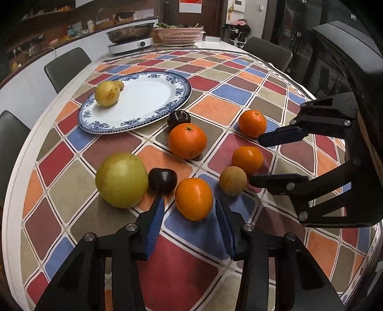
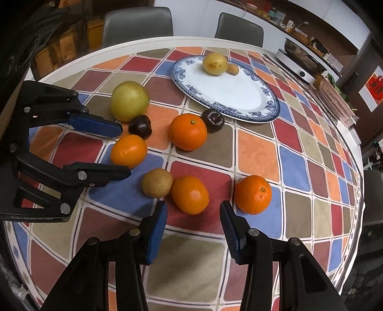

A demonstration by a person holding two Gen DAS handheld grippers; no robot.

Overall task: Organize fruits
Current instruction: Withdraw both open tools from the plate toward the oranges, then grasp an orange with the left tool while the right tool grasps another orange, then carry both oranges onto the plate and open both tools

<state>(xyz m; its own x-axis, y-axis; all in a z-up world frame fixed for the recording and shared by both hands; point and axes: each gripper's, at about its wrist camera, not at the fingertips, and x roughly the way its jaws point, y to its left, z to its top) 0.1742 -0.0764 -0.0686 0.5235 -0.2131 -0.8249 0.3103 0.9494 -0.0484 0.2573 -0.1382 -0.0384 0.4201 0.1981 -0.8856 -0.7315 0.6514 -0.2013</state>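
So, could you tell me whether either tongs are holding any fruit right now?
Nothing is held: left tongs and right tongs stand open, pads touching no fruit.

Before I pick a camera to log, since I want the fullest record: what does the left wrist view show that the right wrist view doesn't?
Left wrist only: the whole pink basket behind the cooker, a door beyond it.
Right wrist only: two grey chairs past the table's far edge, a red paper sign.
Both: the plate carrying a yellow pear, nine loose fruits, and the left gripper and right gripper, both open, empty.
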